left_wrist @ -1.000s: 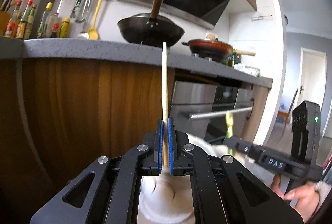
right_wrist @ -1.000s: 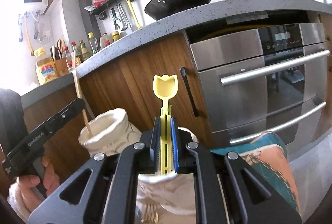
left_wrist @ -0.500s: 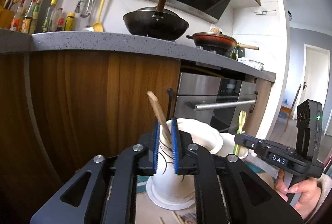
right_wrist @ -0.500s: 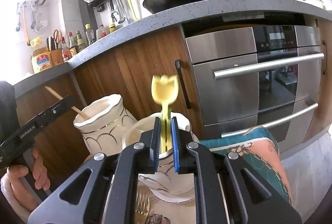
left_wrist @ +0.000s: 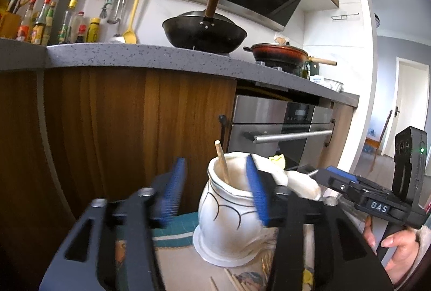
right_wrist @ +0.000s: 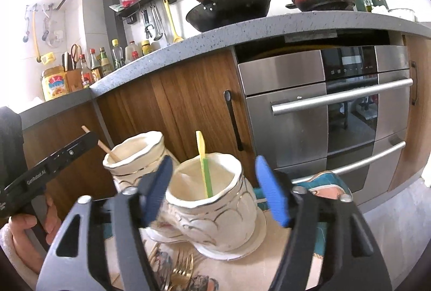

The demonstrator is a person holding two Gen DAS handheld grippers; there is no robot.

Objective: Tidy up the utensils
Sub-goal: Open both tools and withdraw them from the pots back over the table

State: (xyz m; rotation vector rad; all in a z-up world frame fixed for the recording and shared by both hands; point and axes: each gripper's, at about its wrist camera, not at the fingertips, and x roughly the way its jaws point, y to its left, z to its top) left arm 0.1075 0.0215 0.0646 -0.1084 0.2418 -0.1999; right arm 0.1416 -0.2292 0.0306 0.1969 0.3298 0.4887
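Left gripper [left_wrist: 216, 188]: black linkage arms, silver pivot screws, ribbed blue pads [left_wrist: 257, 194]. Right gripper [right_wrist: 214, 192]: same build, same blue pads [right_wrist: 270, 195]. Side views show "DAS" and "GenRobot.AI" lettering on the black bodies, a green LED on the upright module, white fuzzy cuffs at both wrists.

On my pale table [right_wrist: 272, 261] stand two cream holders [right_wrist: 218, 210] [right_wrist: 134, 159] side by side, with gold forks [right_wrist: 180, 266] just before the nearer one.
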